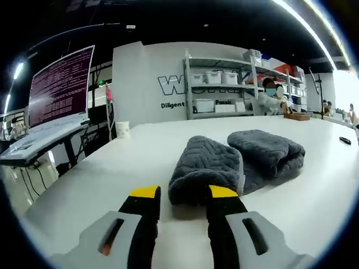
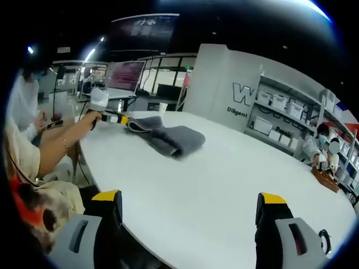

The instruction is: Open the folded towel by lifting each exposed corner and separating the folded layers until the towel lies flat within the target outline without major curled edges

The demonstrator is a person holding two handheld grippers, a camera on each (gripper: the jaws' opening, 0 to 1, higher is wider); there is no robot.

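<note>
On the white table [image 1: 101, 168], one grey towel [image 1: 235, 159] lies folded into two thick rolled lumps side by side, well in from the edge. Left gripper [image 1: 184, 193]: two yellow-tipped jaws set narrowly apart, resting at the near end of the towel's nearer lump; whether they pinch cloth cannot be told, since the fold sits just ahead of and between the tips. In the right gripper view that same left gripper [image 2: 119, 119] touches the towel [image 2: 168, 136] at its far end, held by a person's bare arm [image 2: 59, 147]. Right gripper [image 2: 190, 204]: two jaws spread wide, holding nothing, hanging over the near table edge well apart from the towel.

Beyond the towel in the left gripper view: one paper cup [image 1: 123, 130] near the far table edge, one small dark object [image 1: 344, 140] off to the towel's right, one metal shelf unit [image 1: 219, 84] carrying several white bins against a lettered wall, one large monitor [image 1: 60, 85] on a side desk, one seated person [image 1: 272, 101] at the shelves.
</note>
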